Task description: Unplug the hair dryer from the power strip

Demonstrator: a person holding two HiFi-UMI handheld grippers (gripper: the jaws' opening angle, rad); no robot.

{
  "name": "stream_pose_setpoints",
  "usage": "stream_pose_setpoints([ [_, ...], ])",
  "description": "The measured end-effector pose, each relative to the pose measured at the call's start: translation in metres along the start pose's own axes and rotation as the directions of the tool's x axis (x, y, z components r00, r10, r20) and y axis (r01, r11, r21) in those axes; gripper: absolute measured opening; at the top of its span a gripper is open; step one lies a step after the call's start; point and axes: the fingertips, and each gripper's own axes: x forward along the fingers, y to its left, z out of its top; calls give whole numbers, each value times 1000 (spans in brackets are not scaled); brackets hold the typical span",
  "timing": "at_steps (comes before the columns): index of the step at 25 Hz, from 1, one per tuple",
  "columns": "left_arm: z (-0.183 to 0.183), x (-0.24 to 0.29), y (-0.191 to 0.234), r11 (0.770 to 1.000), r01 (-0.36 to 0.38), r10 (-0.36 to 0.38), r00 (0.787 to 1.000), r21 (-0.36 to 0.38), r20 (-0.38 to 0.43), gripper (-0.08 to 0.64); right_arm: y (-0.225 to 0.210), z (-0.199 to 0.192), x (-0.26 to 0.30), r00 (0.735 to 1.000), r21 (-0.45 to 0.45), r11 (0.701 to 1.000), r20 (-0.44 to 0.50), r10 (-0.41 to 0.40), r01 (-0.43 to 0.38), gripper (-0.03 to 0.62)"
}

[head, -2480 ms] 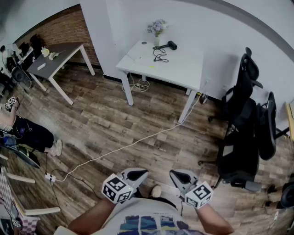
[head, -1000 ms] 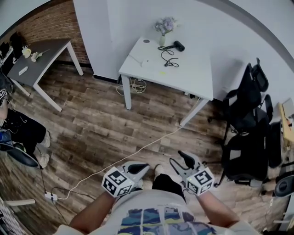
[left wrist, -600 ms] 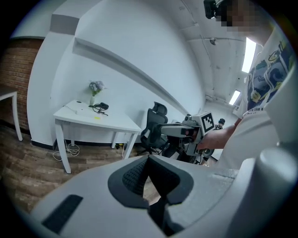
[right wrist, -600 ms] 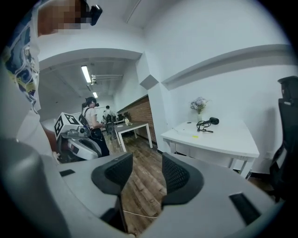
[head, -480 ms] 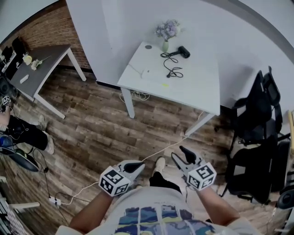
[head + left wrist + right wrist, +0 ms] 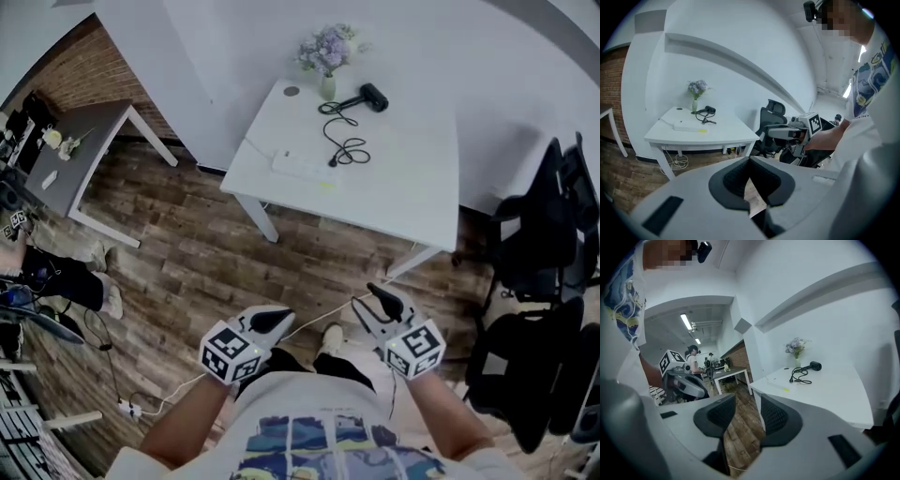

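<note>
Approach step, short of far table (image 6: 412, 169): left gripper (image 6: 287, 317) clenched empty, right gripper (image 6: 364, 294) released, jaws just narrowing on nothing. Hair dryer (image 6: 373, 97) at far edge, power strip (image 6: 300, 167) nearer left. Next: close in, pull plug (image 6: 332, 162)

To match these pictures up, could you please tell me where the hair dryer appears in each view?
Head view: hair dryer at top centre, near the white table's far edge.
Left gripper view: hair dryer left of centre, small, on the table.
Right gripper view: hair dryer right of centre, on the table.
Shared landmark: the vase of flowers just beside it.
</note>
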Motion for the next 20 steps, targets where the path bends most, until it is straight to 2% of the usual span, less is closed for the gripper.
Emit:
stream_pose_setpoints([
  [10,47,52,41,1000,-5,5,1000,0,13,3,-55,7,25,1000,31,999,-21,5,-4,161],
  [20,89,90,128,999,26,-27,999,32,19,2,-106,24,77,998,-3,999,-47,-45,44,152],
])
